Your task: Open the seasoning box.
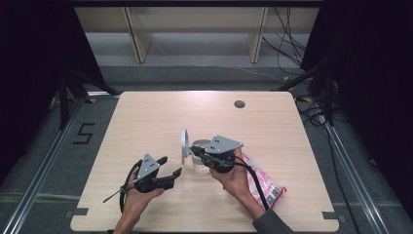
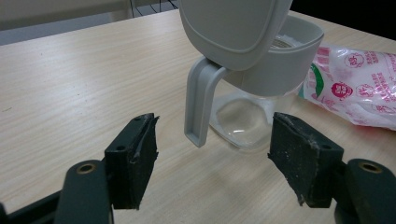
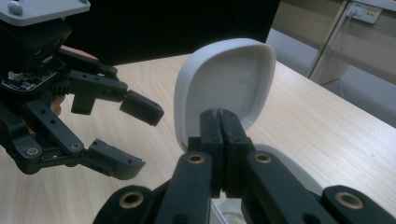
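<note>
The jar (image 2: 254, 109) has clear glass and a light grey lid (image 2: 233, 23). Beside the jar, the bag (image 2: 359, 88) is white with pink and red print.

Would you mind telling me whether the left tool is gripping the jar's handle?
No, in the left gripper view the left tool stands open, with the grey handle of the jar ahead of its pads, untouched.

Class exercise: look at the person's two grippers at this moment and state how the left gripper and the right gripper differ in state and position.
The left gripper has its fingers spread apart with nothing between them; the right gripper has its fingers pressed together. The left gripper sits apart from the jug, facing its handle; the right gripper is right at the jug, by its raised lid. Both are black and hand-held.
</note>
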The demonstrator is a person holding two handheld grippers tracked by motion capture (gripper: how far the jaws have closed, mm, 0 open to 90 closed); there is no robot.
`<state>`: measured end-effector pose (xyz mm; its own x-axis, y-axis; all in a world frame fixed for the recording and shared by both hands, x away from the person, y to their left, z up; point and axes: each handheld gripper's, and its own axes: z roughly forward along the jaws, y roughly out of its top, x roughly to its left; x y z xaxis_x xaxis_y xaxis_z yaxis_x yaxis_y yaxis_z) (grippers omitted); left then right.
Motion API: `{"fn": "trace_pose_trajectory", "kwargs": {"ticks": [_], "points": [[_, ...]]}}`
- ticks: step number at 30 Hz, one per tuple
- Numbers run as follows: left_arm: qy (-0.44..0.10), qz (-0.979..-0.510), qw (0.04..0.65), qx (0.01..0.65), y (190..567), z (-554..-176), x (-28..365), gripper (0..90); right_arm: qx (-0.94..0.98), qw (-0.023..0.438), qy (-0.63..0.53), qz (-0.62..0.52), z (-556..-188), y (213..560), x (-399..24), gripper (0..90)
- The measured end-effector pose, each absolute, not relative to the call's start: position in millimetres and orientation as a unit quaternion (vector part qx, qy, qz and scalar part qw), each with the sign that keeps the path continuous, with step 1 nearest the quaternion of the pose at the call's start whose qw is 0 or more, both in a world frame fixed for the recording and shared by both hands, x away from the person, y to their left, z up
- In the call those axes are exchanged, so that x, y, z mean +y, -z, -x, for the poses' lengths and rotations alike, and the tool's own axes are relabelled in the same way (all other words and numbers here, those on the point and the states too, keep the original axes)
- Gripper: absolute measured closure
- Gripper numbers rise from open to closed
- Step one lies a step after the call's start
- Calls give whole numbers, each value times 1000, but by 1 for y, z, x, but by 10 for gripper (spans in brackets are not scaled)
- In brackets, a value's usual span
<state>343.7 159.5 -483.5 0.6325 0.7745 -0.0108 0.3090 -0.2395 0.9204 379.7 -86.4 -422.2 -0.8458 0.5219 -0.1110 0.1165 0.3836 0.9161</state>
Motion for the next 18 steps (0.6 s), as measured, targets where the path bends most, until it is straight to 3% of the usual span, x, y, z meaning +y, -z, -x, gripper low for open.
{"fn": "trace_pose_trajectory", "kwargs": {"ticks": [4, 14, 18], "points": [[-233, -751, 500, 363, 483, -341, 161, 304, 806, 195, -521, -201, -381, 418, -94, 885], [-223, -745, 507, 373, 486, -338, 163, 291, 805, 184, -500, -263, -388, 412, -158, 639], [-214, -743, 510, 377, 487, -337, 160, 290, 803, 185, -490, -286, -390, 414, -188, 590]]}}
